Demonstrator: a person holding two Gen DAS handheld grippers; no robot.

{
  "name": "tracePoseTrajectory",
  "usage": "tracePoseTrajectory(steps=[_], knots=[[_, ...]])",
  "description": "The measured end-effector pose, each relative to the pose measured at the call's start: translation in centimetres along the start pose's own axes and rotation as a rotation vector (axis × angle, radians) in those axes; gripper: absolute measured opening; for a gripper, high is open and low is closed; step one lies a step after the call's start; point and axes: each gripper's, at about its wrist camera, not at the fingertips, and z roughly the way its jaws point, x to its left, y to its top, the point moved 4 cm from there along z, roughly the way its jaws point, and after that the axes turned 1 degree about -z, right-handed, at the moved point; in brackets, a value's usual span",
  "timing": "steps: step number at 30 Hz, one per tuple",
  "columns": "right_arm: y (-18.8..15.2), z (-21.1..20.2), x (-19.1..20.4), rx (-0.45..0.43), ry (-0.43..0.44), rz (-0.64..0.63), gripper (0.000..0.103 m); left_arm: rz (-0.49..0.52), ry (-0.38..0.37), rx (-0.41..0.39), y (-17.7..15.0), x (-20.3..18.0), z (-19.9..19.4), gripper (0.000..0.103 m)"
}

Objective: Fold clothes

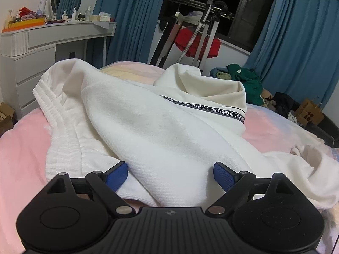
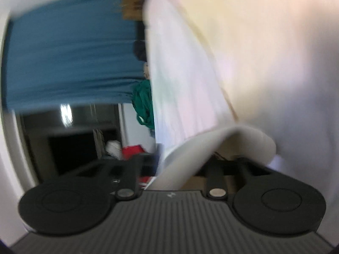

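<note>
Left tool (image 1: 170,174) spread wide over white garment (image 1: 152,127); right tool (image 2: 180,169) clamps its fold

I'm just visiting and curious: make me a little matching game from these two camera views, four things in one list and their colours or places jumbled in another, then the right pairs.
Things:
1. white knit trousers with ribbed waistband
2. long window curtains
3. crumpled heap of clothes at the far edge of the bed
4. left gripper finger pads

Colours or places:
A. dark green
B. blue, spread wide apart
C. teal blue, hanging
D. spread on the pink bedcover

Pairs: 1-D, 2-C, 3-A, 4-B
</note>
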Motion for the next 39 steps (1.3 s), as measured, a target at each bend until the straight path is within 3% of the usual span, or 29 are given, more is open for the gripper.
tracePoseTrajectory(steps=[6,8,11,16,19,20,21,22,27,30,39], knots=[[1.7,-3.7,7.7,-0.328,0.101,-0.427,0.009,0.0,0.002,-0.003,0.2,0.1,0.0,0.09],[2.9,-4.2,5.7,-0.4,0.008,-0.379,0.01,-0.006,0.0,-0.001,0.3,0.3,-0.1,0.089],[4.6,-4.0,-0.6,-0.358,-0.167,-0.192,0.011,-0.02,-0.01,0.008,0.5,0.7,-0.2,0.089],[5.3,-3.4,-6.0,-0.203,-0.327,-0.09,0.014,-0.061,-0.04,0.01,0.9,1.1,-0.9,0.089],[4.3,-3.6,-4.3,-0.175,-0.356,-0.145,0.043,-0.079,-0.054,0.003,1.2,1.3,-1.5,0.089],[3.8,-4.6,-3.9,-0.172,-0.359,-0.177,0.066,-0.081,-0.059,0.0,1.3,1.3,-1.7,0.09],[3.2,-5.2,-3.2,-0.174,-0.366,-0.214,0.081,-0.079,-0.063,-0.002,1.4,1.3,-1.9,0.09],[2.6,-5.5,-2.4,-0.181,-0.377,-0.253,0.083,-0.078,-0.068,-0.003,1.4,1.3,-2.1,0.09],[0.6,-6.5,1.5,-0.184,-0.375,-0.405,0.084,-0.089,-0.083,-0.014,1.7,1.7,-3.3,0.09],[1.8,-10.6,1.8,-0.171,-0.358,-0.429,0.085,-0.155,-0.109,0.01,1.9,3.0,-4.0,0.091],[1.7,-12.7,2.0,-0.173,-0.298,-0.369,0.086,-0.608,-0.182,0.216,0.4,9.6,-2.4,0.092]])
